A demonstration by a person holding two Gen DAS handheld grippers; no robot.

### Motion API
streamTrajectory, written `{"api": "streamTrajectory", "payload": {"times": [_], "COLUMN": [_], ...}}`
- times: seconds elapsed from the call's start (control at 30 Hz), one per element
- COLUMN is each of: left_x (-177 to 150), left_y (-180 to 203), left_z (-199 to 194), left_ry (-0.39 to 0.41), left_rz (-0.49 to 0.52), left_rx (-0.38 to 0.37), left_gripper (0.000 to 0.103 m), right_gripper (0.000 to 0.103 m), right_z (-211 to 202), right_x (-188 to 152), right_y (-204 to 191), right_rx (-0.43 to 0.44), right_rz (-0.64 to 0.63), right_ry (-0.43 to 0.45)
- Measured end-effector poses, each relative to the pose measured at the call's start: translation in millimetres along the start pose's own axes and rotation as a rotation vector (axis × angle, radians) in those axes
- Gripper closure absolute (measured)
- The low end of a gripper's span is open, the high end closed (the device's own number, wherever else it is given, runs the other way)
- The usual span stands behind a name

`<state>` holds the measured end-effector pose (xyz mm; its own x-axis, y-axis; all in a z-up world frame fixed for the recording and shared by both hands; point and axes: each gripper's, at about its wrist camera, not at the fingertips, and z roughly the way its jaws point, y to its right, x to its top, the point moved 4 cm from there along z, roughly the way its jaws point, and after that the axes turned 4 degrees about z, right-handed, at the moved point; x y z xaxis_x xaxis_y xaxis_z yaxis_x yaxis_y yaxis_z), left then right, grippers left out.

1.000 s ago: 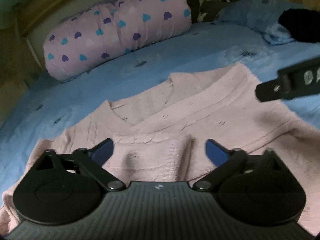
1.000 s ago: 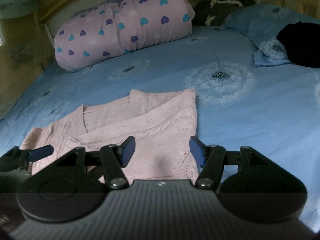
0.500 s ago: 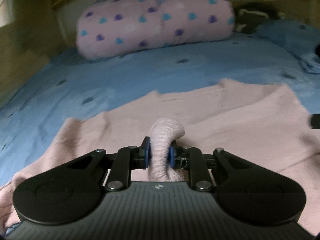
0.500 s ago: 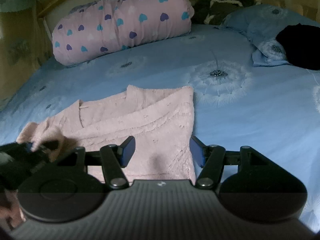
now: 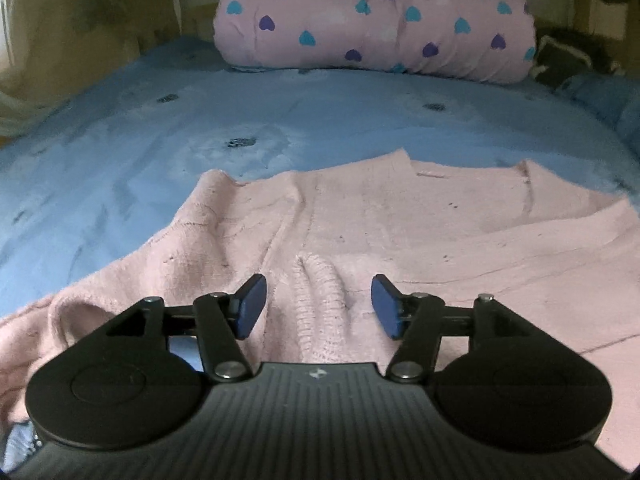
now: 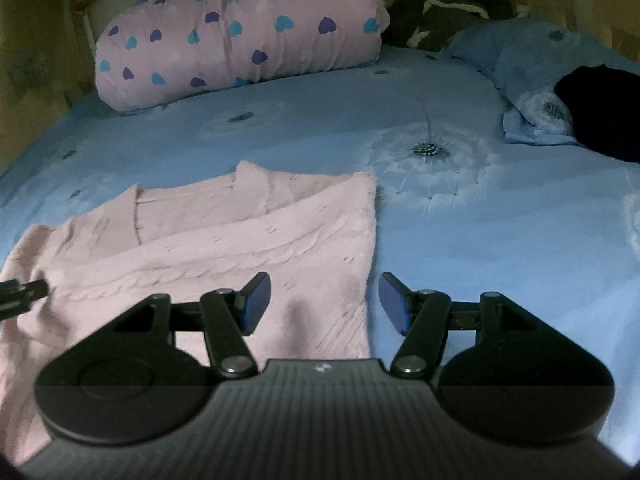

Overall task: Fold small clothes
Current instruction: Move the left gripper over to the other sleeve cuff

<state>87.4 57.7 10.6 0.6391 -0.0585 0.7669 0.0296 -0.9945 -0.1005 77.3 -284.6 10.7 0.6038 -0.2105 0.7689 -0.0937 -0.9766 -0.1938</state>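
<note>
A pink knitted sweater (image 5: 420, 224) lies on the blue bed sheet (image 5: 120, 168), partly folded, with its right edge straight in the right wrist view (image 6: 248, 236). A ribbed sleeve cuff (image 5: 320, 304) lies on the sweater's body between my left fingers. My left gripper (image 5: 318, 306) is open, just above the cuff. My right gripper (image 6: 324, 304) is open and empty over the sweater's lower right edge. A tip of the left gripper (image 6: 24, 294) shows at the left edge of the right wrist view.
A pink rolled quilt with hearts (image 6: 240, 36) lies at the head of the bed. A blue pillow (image 6: 532, 80) with a black garment (image 6: 604, 116) on it sits at the right. A dark plush item (image 6: 444, 16) lies behind. Wooden wall on the left.
My left gripper was shut on the sleeve cuff half a second ago; it has now opened and the cuff lies on the sweater's body. The right gripper has stayed open and nearly still.
</note>
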Motion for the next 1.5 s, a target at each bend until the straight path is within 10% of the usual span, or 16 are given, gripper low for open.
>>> {"api": "streamTrajectory", "payload": {"times": [0.3, 0.47, 0.6, 0.73, 1.17, 1.5], "left_x": [2.8, -0.7, 18.0, 41.8, 16.2, 21.8], "left_y": [-7.0, -5.8, -7.8, -16.7, -21.0, -68.1], "left_z": [22.9, 26.1, 17.2, 13.2, 46.3, -15.6], "left_ry": [-0.011, -0.003, 0.046, 0.127, 0.008, 0.03], "left_rz": [-0.043, -0.082, -0.119, -0.127, -0.014, -0.06], "left_rx": [-0.07, -0.144, -0.167, -0.129, -0.035, 0.041], "left_gripper": [0.039, 0.087, 0.091, 0.091, 0.081, 0.044], "right_gripper": [0.041, 0.041, 0.041, 0.041, 0.041, 0.041], "right_z": [14.9, 15.4, 16.3, 18.3, 30.4, 17.6], "right_x": [-4.8, -4.4, -3.7, -5.3, -14.6, -9.5], "right_y": [3.6, 3.0, 5.9, 8.9, 5.1, 5.8], "right_rx": [0.004, -0.003, -0.011, -0.012, -0.084, -0.077], "right_rz": [0.02, 0.015, 0.033, 0.053, -0.027, -0.015], "right_ry": [-0.035, -0.023, -0.016, -0.017, -0.039, -0.022]}}
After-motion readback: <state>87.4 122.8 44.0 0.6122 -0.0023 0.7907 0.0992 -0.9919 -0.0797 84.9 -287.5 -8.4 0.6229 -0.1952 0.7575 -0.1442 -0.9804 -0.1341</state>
